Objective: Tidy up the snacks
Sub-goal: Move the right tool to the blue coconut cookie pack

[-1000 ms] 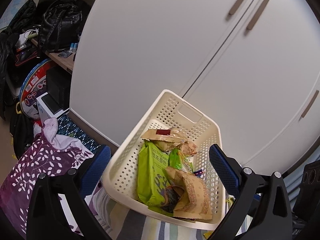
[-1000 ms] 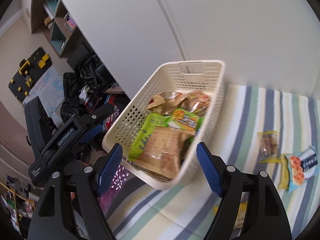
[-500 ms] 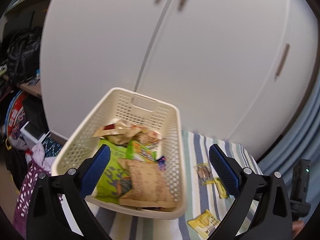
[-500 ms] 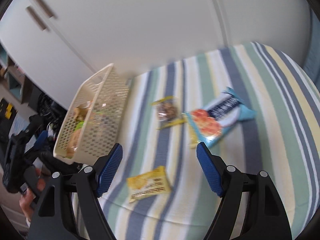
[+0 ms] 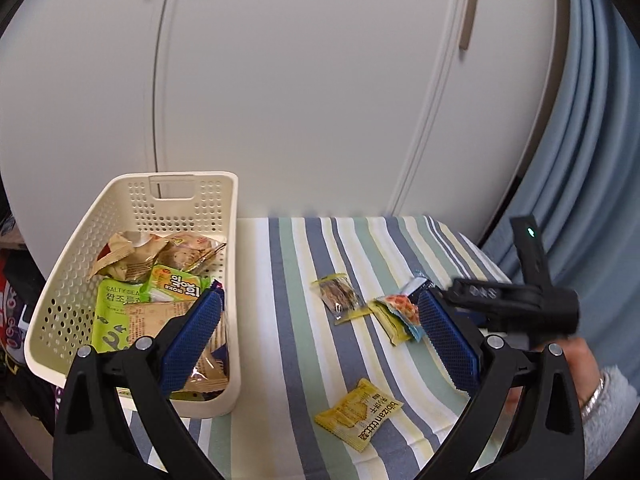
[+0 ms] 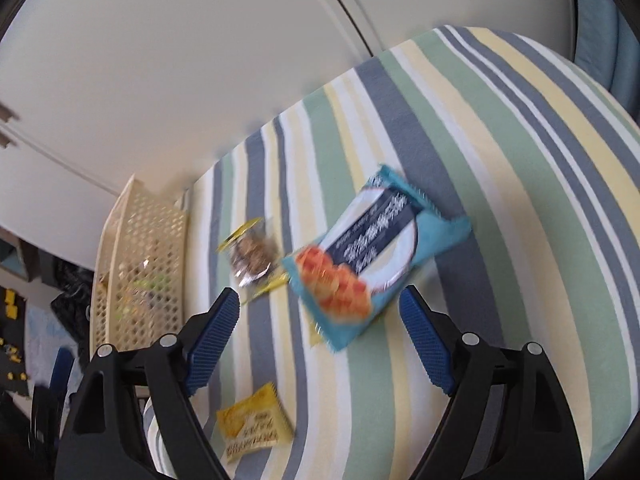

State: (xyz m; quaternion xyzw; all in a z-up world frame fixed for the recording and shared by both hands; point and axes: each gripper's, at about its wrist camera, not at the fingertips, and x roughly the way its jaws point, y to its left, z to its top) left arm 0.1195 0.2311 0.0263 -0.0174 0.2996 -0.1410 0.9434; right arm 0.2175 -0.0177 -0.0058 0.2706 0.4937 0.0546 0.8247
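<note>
A cream perforated basket [image 5: 132,204] holding several snack packets stands at the left of a striped surface [image 5: 296,320]; its side wall shows as the basket [image 6: 140,264] in the right wrist view. Loose on the stripes lie a blue packet [image 6: 376,256], a small clear nut packet [image 6: 252,256] and a yellow packet [image 6: 252,428]. In the left wrist view the same nut packet [image 5: 338,294], yellow packet [image 5: 360,412] and blue packet [image 5: 400,308] appear. My left gripper [image 5: 318,344] hangs open over the stripes beside the basket. My right gripper [image 6: 320,340] is open just short of the blue packet.
White cabinet doors [image 5: 300,80] rise behind the surface. A blue curtain [image 5: 592,140] hangs at the right. A hand in a grey sleeve [image 5: 608,412] holds the right gripper body [image 5: 516,304] at the surface's right edge. Dark clutter [image 6: 24,320] lies left of the basket.
Both views have swung right, away from the basket and toward the loose packets. My right gripper has come closer to the blue packet. Both grippers stay open and empty.
</note>
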